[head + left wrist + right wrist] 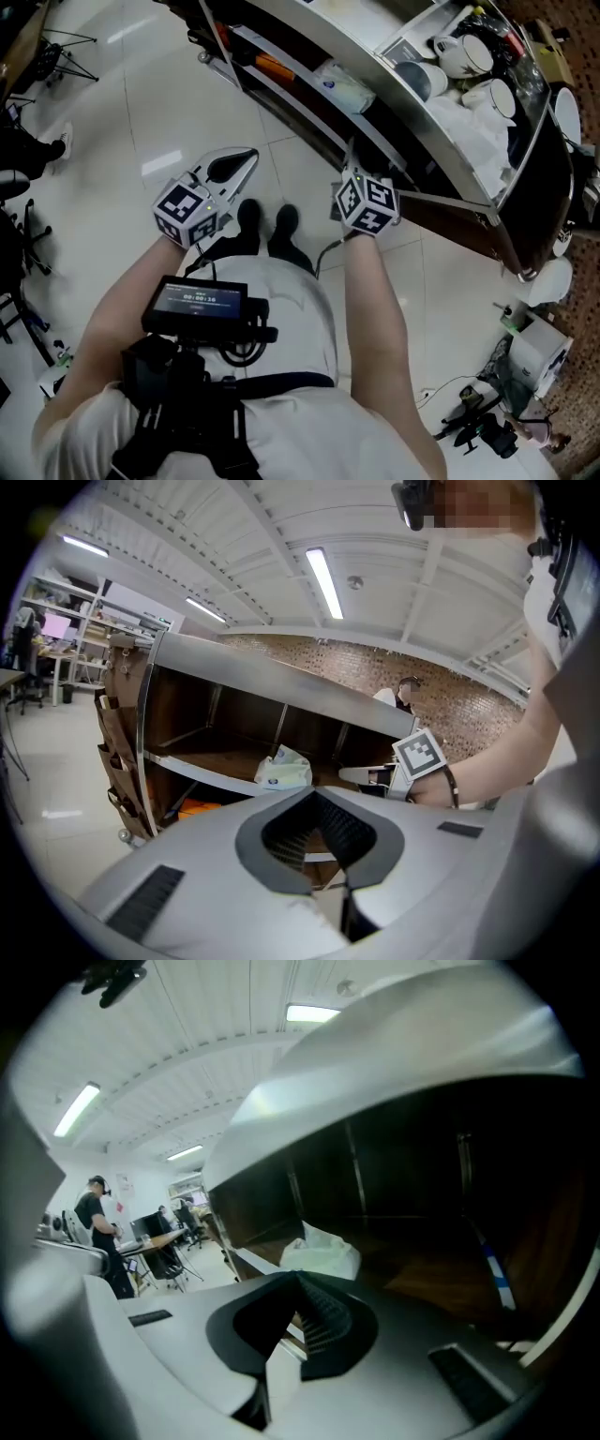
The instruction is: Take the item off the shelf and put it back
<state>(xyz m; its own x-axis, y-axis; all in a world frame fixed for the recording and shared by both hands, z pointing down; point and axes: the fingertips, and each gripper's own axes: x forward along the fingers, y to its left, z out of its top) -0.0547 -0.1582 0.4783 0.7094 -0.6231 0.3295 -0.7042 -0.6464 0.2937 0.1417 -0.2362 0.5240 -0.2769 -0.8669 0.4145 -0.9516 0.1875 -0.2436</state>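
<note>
The item, a crumpled white and pale-green plastic packet (pixel 347 86) (pixel 284 771) (pixel 322 1252), lies on the middle board of a dark wood and metal shelf unit (pixel 309 112). My right gripper (pixel 356 167) (pixel 298 1277) points at the shelf edge just short of the packet, apart from it, jaws shut with nothing between them. The left gripper view also catches it, right of the packet (pixel 370 776). My left gripper (pixel 246 159) (pixel 314 794) hangs over the floor to the left, farther from the shelf, jaws shut and empty.
White cups and bowls (pixel 469 56) crowd the shelf unit's top level. An orange thing (pixel 277 66) (pixel 202 808) lies on a lower board. Tripods and gear (pixel 487 422) stand on the white tile floor at the right. A person (pixel 98 1227) stands by desks far off.
</note>
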